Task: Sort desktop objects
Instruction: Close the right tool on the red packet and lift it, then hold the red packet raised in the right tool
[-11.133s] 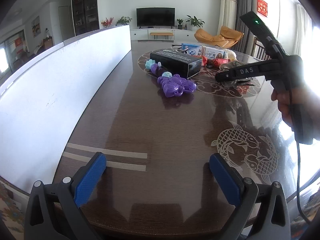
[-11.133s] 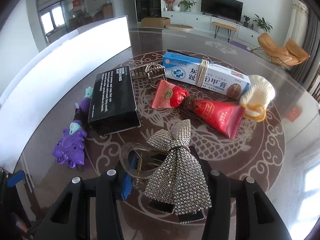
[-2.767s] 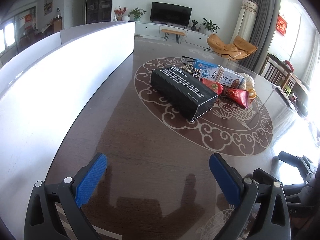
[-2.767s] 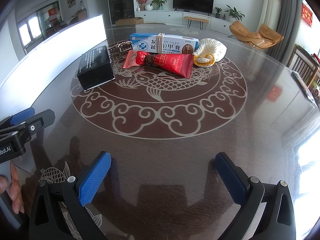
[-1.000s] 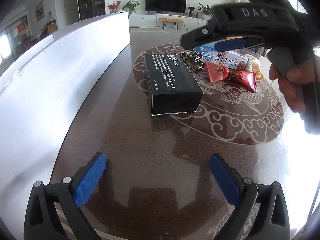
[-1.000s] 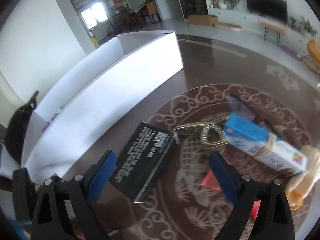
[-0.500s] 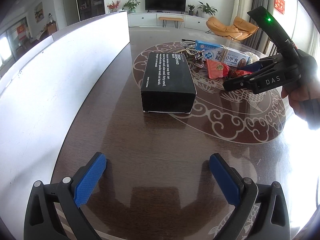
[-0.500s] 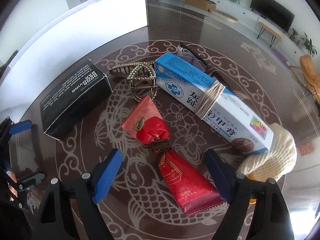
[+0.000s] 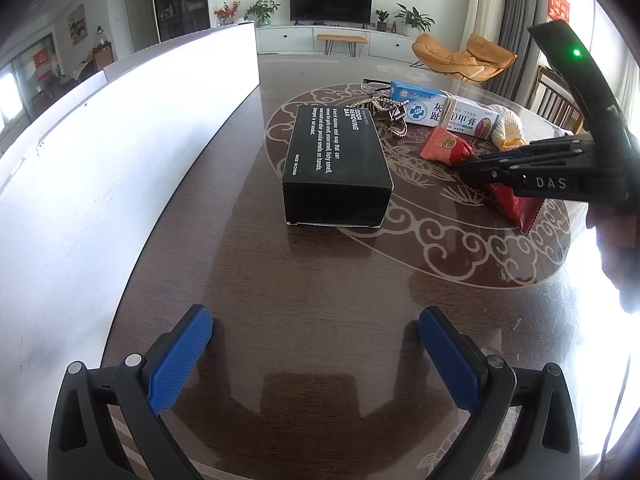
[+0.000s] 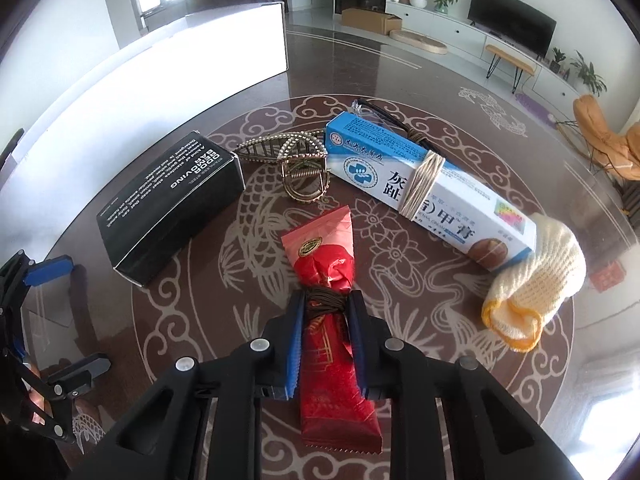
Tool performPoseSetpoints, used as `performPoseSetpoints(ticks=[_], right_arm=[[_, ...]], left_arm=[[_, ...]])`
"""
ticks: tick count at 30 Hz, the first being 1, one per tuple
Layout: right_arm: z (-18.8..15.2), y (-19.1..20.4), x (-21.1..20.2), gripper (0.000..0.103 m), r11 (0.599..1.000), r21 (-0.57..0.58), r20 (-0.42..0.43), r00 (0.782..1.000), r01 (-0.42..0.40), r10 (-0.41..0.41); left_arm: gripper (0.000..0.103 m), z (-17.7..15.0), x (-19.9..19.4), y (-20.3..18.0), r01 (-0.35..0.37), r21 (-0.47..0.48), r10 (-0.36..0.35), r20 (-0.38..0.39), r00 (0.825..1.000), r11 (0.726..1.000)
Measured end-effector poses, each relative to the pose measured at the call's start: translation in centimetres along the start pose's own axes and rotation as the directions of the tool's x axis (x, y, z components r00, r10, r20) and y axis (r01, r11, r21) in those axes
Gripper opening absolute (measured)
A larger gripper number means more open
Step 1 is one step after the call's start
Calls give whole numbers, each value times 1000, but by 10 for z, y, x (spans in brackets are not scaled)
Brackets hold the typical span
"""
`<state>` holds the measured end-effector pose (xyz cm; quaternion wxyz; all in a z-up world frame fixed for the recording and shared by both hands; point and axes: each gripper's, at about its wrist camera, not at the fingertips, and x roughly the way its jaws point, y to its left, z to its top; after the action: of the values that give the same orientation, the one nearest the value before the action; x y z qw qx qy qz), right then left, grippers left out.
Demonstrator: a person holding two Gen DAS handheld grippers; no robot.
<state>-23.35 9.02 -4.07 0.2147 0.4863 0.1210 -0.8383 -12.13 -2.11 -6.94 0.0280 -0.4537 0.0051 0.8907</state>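
A red packet tied at its waist with brown cord lies on the dark patterned table. My right gripper straddles that waist; its jaws are closing and the blue pads press on the cord from both sides. The left wrist view shows the right gripper low over the red packet, held by a hand. My left gripper hangs open over bare table in front of a black box, with nothing between its fingers.
Around the packet lie the black box, a gold hair claw, a blue-and-white carton wrapped with twine, glasses behind it and a cream knit glove. A long white bin wall runs along the table's left side.
My right gripper swung from above the black box to the red packet, came down and closed its wide-open jaws around the packet's tied waist. The left gripper stayed still.
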Motion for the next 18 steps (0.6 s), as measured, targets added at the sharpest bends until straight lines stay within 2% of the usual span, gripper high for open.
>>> performPoseSetpoints(ticks=[11,14,16,18], right_arm=[[-101,40,-57,22,991,77,100,988,106,-114],[-108,40,-60,32,985,105,117,982,138,-150],[-106,34,-58,49,980,138,121,980,144,-161],[-108,23,-56,59,975,179,112,982,130,-151]], left_arm=[[103,2,2,-3,-12,10,12,-5,1000,1000],[103,2,2,-2,-11,9,11,-5,1000,1000],[103,1,2,-2,-11,9,11,-5,1000,1000],[103,2,3,-2,-11,10,11,-5,1000,1000]])
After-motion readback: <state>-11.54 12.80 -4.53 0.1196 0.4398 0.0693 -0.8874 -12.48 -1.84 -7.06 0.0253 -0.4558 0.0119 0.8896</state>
